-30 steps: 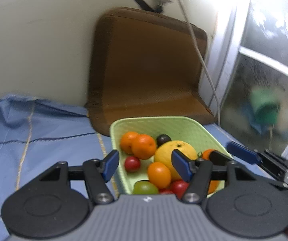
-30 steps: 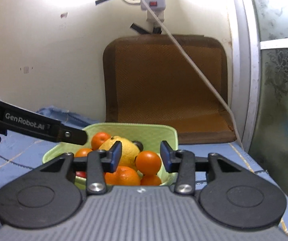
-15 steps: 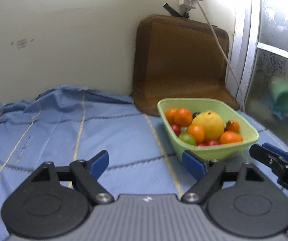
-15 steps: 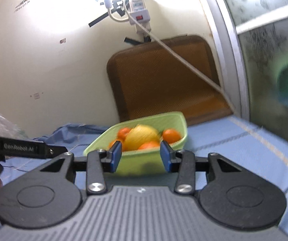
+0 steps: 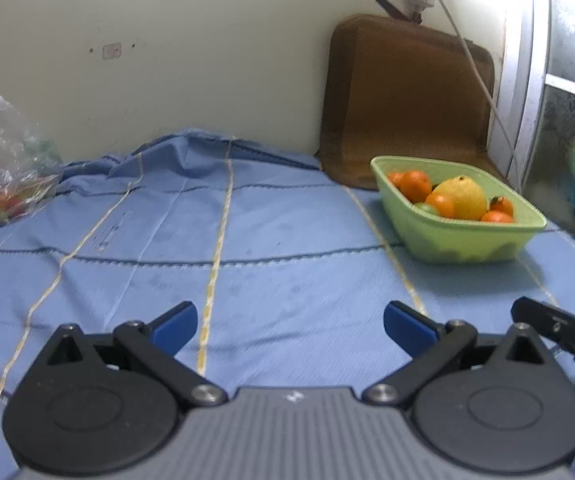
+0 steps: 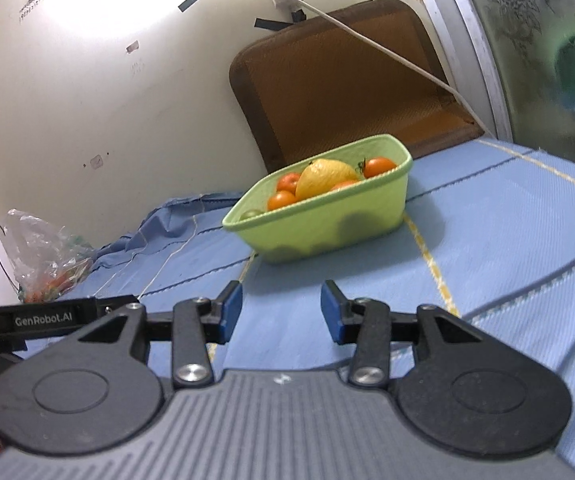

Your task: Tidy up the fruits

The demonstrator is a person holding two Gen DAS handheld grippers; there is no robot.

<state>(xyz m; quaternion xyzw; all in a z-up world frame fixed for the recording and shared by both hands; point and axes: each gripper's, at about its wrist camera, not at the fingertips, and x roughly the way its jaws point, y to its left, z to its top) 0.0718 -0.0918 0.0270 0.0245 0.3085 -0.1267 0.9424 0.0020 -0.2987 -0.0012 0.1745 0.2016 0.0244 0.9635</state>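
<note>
A light green basket [image 5: 467, 240] stands on the blue cloth at the right. It holds oranges [image 5: 415, 185], a big yellow citrus [image 5: 460, 197], small red tomatoes and a green fruit. It also shows in the right wrist view [image 6: 327, 220], with the yellow citrus [image 6: 323, 178] on top. My left gripper [image 5: 290, 326] is open and empty, low over the cloth, well short of the basket. My right gripper [image 6: 281, 312] is open and empty, a short way in front of the basket.
A clear plastic bag [image 5: 5, 172] with more fruit lies at the far left by the wall; it also shows in the right wrist view [image 6: 43, 256]. A brown seat cushion [image 5: 403, 100] leans on the wall behind the basket. A white cable [image 6: 387, 56] hangs across it.
Both grippers have pulled back from over the basket; the basket now stands farther away. The left jaws have opened wider. Both stay empty.
</note>
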